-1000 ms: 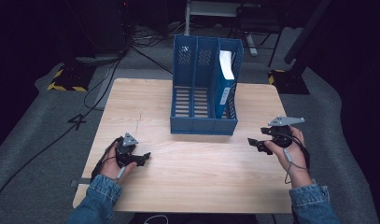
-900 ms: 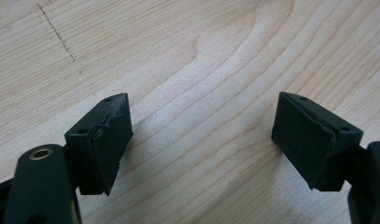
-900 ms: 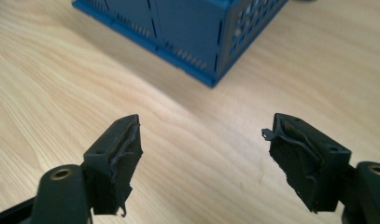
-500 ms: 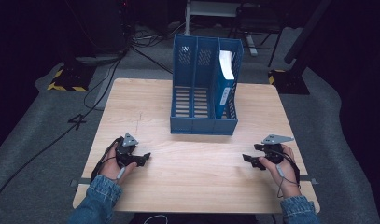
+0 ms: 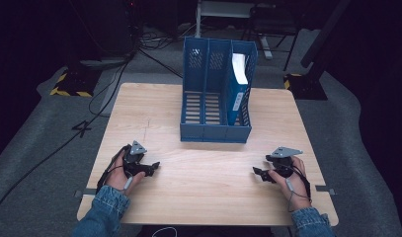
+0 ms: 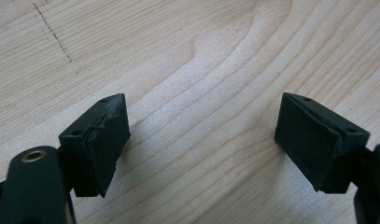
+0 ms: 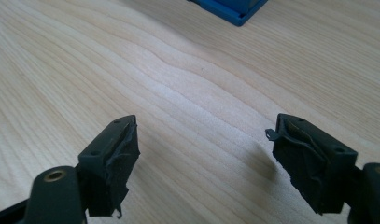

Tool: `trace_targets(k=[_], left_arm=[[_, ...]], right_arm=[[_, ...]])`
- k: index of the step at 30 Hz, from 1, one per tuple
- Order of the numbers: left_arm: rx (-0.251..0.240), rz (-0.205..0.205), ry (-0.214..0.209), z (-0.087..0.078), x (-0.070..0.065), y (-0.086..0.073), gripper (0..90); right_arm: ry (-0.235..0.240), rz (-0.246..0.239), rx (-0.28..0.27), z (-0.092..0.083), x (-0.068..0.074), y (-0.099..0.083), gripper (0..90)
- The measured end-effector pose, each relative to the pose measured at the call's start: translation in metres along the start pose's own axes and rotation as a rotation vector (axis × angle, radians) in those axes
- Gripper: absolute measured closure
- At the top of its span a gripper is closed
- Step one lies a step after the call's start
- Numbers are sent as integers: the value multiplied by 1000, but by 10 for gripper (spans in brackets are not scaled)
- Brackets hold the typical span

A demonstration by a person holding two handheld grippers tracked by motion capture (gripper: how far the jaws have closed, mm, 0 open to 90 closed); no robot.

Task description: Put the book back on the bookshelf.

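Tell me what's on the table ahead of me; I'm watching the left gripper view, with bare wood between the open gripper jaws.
Observer: A blue file holder with three slots stands upright at the middle of the table, on its far half.
Operator: Anything in it?
Observer: A folder, blue with white at the top, stands in the right-hand slot; the other two slots show their bare slatted floors.
Operator: Where's my right gripper?
Observer: The right gripper sits low over the table near its right edge, jaws open, nothing between them.
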State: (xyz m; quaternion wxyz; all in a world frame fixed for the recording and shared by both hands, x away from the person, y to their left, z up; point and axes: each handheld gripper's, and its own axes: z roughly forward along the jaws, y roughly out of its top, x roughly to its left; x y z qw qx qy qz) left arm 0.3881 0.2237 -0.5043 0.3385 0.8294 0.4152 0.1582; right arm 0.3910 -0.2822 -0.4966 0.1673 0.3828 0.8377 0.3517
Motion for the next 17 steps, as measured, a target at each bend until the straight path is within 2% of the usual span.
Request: trace_targets(k=[2, 7, 17], left_arm=[[0, -1, 0, 0, 0, 0, 165], [1, -4, -3, 1, -1, 0, 154], [2, -3, -1, 1, -1, 0, 152]], right_arm=[[1, 3, 12, 3, 1, -1, 212], [-6, 10, -18, 10, 3, -3, 103], [-9, 12, -12, 12, 3, -2, 84]])
